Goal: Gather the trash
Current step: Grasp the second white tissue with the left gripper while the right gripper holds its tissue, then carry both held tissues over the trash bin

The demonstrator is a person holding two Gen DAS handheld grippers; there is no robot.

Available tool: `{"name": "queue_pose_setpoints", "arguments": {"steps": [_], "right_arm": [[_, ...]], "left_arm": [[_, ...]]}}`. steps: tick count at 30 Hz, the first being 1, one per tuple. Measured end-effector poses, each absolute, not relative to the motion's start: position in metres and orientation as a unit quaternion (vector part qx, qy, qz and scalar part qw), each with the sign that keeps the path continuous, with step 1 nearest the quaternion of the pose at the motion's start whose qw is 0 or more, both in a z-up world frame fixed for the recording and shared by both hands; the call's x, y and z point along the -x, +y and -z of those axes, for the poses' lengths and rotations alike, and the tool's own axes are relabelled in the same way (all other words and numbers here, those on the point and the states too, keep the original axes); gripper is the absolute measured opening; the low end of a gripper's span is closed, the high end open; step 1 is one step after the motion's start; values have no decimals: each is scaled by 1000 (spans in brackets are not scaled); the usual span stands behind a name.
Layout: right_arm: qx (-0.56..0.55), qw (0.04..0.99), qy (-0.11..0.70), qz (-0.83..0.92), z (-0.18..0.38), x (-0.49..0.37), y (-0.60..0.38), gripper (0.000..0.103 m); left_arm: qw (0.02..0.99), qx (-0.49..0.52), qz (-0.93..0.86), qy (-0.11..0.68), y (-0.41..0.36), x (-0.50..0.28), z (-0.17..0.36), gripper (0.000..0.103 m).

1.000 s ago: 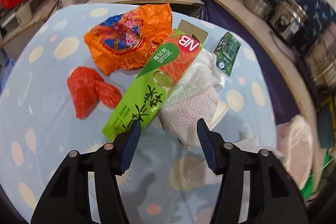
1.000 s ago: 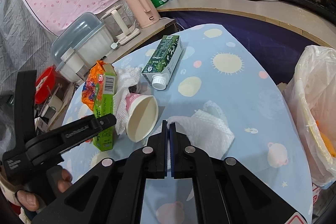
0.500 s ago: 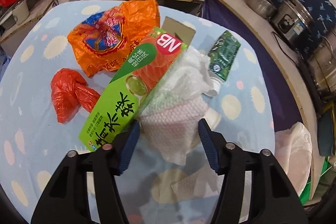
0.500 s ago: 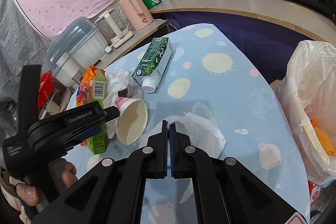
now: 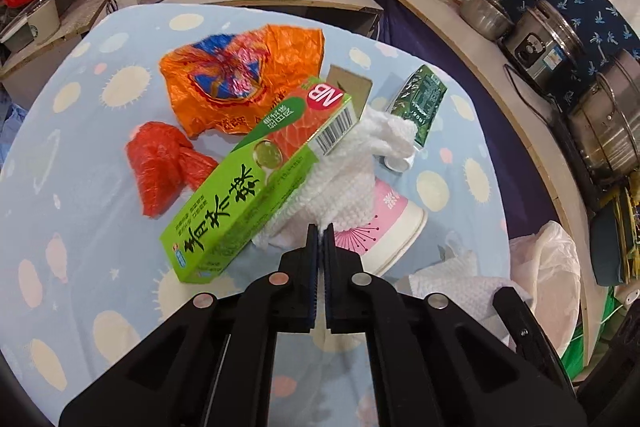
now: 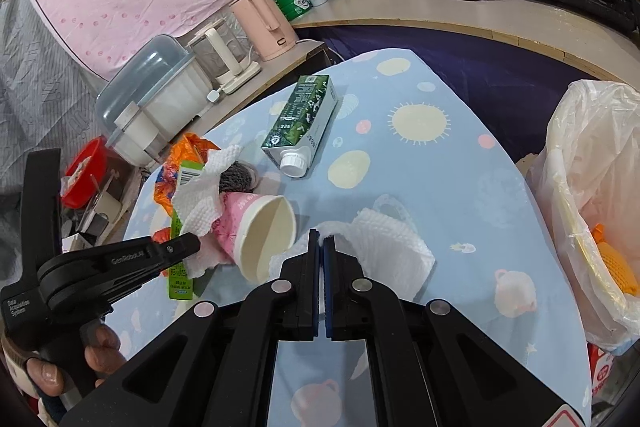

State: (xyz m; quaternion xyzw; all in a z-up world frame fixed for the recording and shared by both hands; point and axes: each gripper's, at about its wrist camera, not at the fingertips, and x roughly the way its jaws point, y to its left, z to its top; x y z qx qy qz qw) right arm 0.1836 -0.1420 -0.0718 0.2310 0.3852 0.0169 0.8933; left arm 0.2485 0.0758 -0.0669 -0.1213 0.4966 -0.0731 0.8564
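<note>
Pinching a white paper towel [image 5: 352, 187] in the trash pile, the left gripper [image 5: 319, 227] is closing its jaws on the towel's near edge, between the green box [image 5: 248, 195] and the pink paper cup [image 5: 384, 227].

The lift should be going slowly, because the towel is lying over the cup and against the box. The right gripper [image 6: 321, 241] is staying closed on nothing above a second towel [image 6: 384, 239]; only its view is showing the trash bag [image 6: 592, 195] at the table's edge [image 6: 532, 187].

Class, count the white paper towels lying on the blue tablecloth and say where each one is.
2. One paper towel is draped over the pink cup beside the green box; the other paper towel lies flat nearer the trash bag. More may be hidden under the pile.
</note>
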Motion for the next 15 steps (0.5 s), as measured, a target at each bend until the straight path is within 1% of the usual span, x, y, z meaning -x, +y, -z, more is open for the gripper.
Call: {"name": "queue_pose_setpoints", "arguments": {"steps": [15], "right_arm": [[-219, 916, 336, -27, 19, -134, -133, 2]], "left_arm": [[884, 116, 98, 443, 92, -180, -1, 2]]}}
